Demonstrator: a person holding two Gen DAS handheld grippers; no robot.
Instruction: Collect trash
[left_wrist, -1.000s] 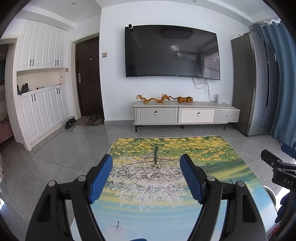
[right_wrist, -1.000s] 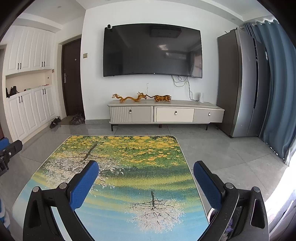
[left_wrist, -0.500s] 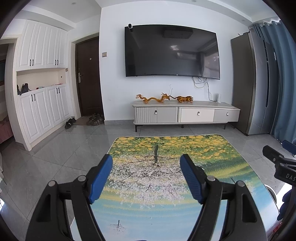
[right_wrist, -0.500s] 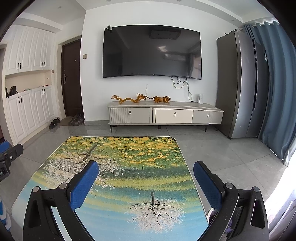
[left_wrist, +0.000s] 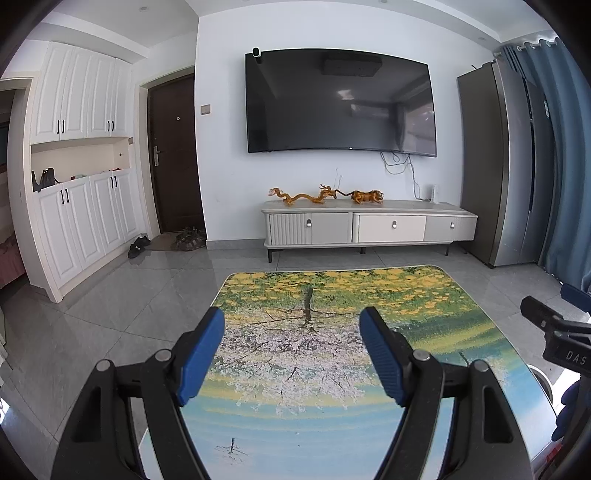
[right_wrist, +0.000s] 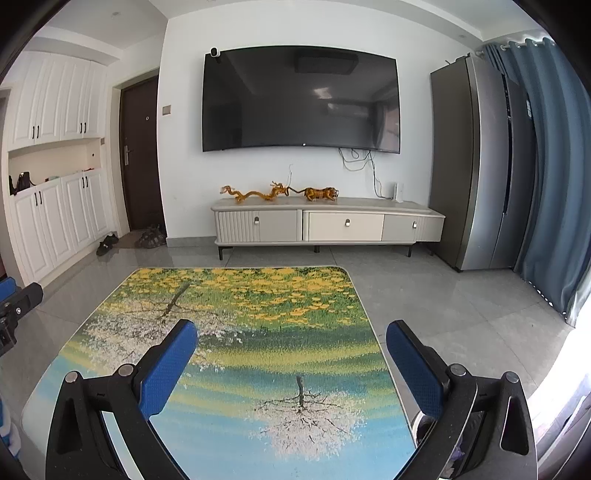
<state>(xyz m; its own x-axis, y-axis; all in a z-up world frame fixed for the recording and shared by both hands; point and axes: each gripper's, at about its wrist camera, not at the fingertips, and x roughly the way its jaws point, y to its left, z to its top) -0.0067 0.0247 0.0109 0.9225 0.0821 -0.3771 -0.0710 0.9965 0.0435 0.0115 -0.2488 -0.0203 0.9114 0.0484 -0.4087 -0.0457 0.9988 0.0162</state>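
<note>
A low table (left_wrist: 332, 417) (right_wrist: 258, 369) with a printed tree landscape on its top fills the foreground in both wrist views. Above its near part my left gripper (left_wrist: 291, 325) stands open, blue pads wide apart with nothing between them. My right gripper (right_wrist: 291, 338) is open as well and holds nothing. The right gripper's tip (left_wrist: 543, 317) shows at the right edge of the left wrist view; the left gripper's tip (right_wrist: 22, 299) shows at the left edge of the right wrist view. No trash is visible on the tabletop.
A grey tiled floor (left_wrist: 147, 291) lies between the table and a TV cabinet (left_wrist: 369, 225) under a wall-mounted television (left_wrist: 340, 103). White cupboards (left_wrist: 81, 206), a dark door (left_wrist: 173, 155) and shoes (left_wrist: 138, 245) are left; a grey fridge (right_wrist: 480, 166) and blue curtain (right_wrist: 546, 166) right.
</note>
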